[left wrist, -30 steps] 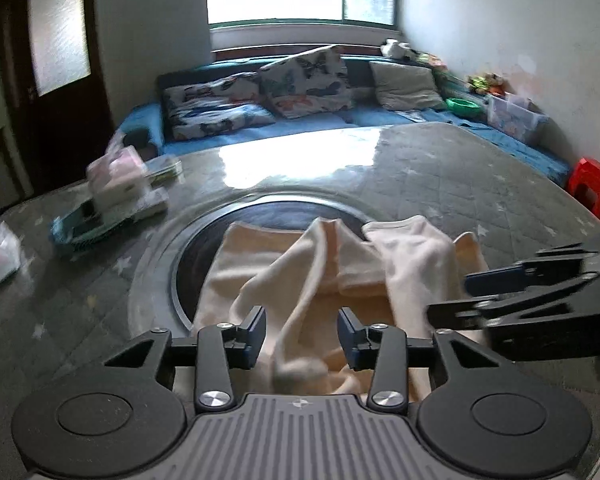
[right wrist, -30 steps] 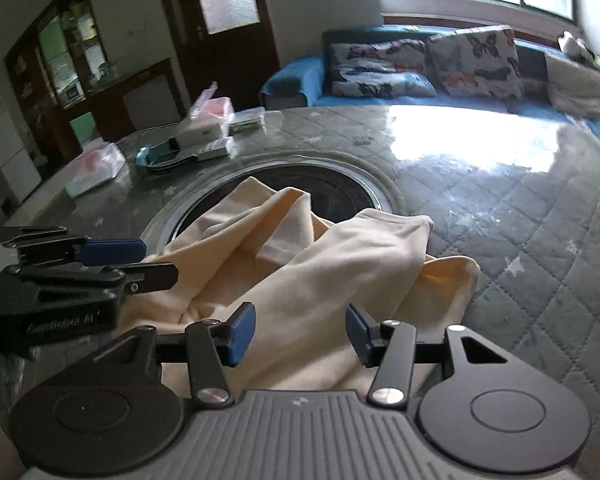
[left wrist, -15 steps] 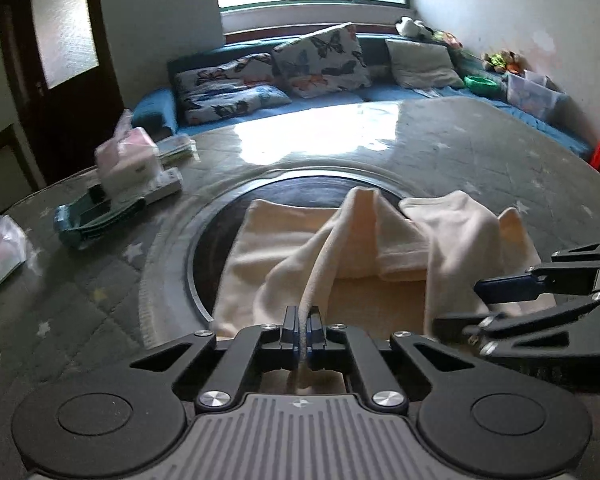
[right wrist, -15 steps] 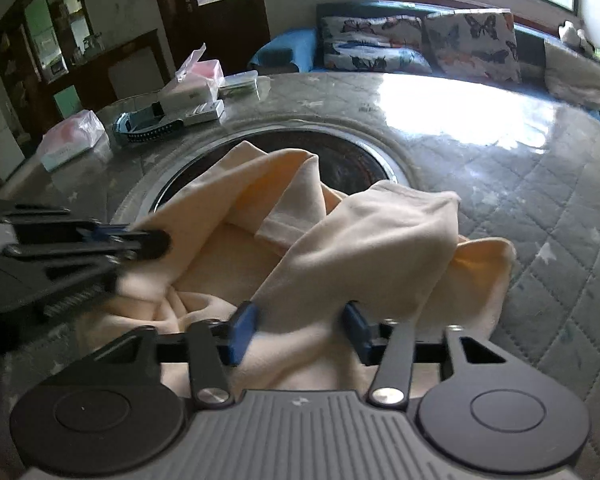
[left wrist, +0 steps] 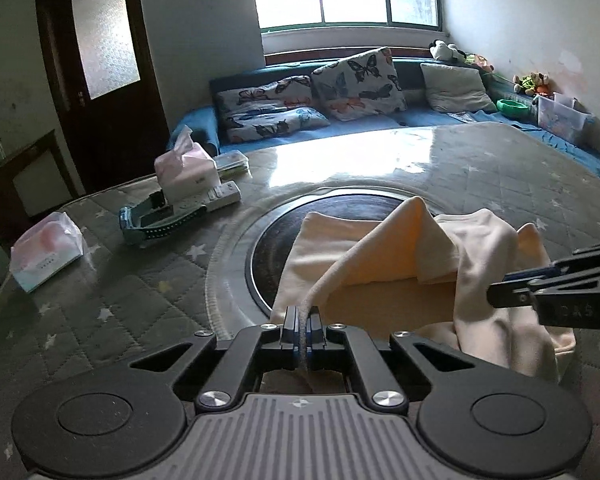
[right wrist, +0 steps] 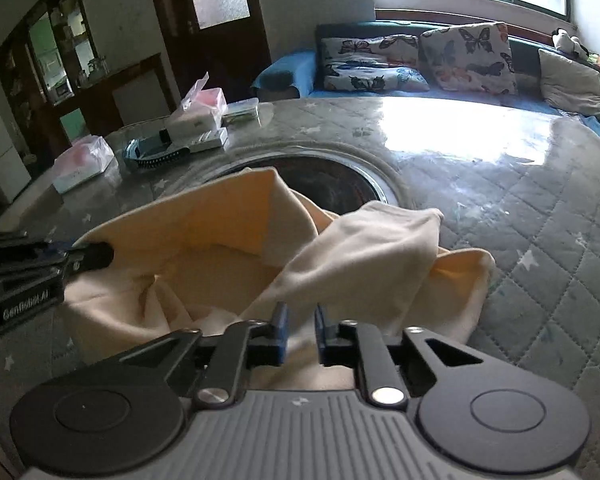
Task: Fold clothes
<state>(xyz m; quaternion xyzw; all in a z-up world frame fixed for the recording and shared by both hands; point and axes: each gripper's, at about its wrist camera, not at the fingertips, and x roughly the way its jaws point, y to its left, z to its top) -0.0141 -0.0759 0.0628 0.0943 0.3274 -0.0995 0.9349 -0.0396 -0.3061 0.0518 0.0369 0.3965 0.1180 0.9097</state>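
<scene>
A cream-yellow garment (left wrist: 380, 292) lies crumpled on the round table, partly over its dark centre disc (left wrist: 272, 248). In the left wrist view my left gripper (left wrist: 302, 334) is shut on a near edge of the garment, and a ridge of cloth rises from it. My right gripper (left wrist: 496, 292) comes in from the right against the pale fold. In the right wrist view the right gripper (right wrist: 299, 334) has its jaws drawn in on a bunch of the garment (right wrist: 360, 248). The left gripper (right wrist: 96, 256) holds the garment's left edge there.
The table (left wrist: 520, 176) has a grey quilted cover under glossy plastic. At its far left stand a tissue box (left wrist: 184, 172), a blue-green tray (left wrist: 160, 220) and a tissue pack (left wrist: 46, 252). A sofa with butterfly cushions (left wrist: 356, 80) runs behind.
Both grippers were open a second ago. The left one shut on the garment's edge first, then the right one closed on its fold. Both have lifted, pulling cloth up.
</scene>
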